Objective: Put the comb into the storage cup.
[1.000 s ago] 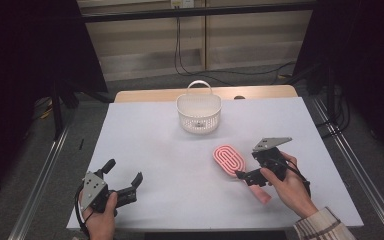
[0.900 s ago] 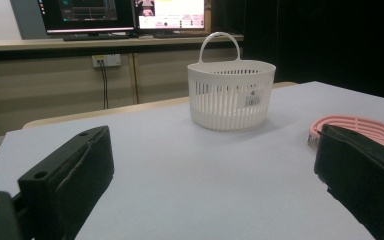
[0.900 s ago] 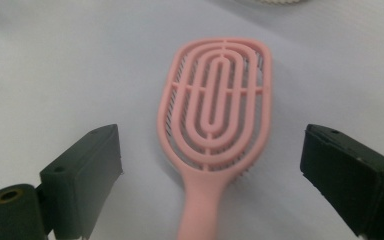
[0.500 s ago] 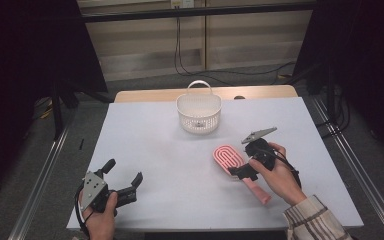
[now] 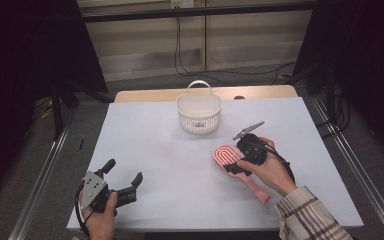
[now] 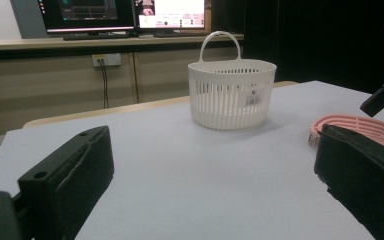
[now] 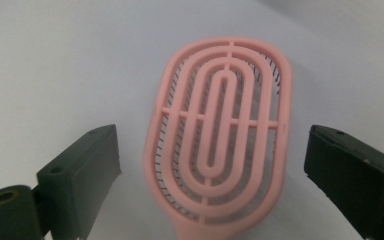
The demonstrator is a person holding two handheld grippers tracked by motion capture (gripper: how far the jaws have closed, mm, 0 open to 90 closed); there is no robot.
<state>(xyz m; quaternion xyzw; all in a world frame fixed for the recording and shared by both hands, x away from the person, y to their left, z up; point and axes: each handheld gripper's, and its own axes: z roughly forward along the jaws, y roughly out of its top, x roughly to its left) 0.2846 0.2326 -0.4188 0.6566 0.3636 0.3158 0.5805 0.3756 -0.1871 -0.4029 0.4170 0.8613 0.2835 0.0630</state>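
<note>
Hovering right gripper [image 5: 236,166]: jaws spread, 1 each side of the pink hairbrush [image 7: 220,135]
Hairbrush: flat on the white table [image 5: 180,165], near the basket [image 5: 199,114]
Left gripper [image 5: 125,186]: jaws spread, empty

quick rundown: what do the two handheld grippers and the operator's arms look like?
Both are black two-jaw units with blocky rectangular jaws. The left gripper carries a grey three-cornered plate with screw holes and trails a black cable. The right gripper has a similar grey plate and a cable. The right forearm wears a beige plaid sleeve.
</note>
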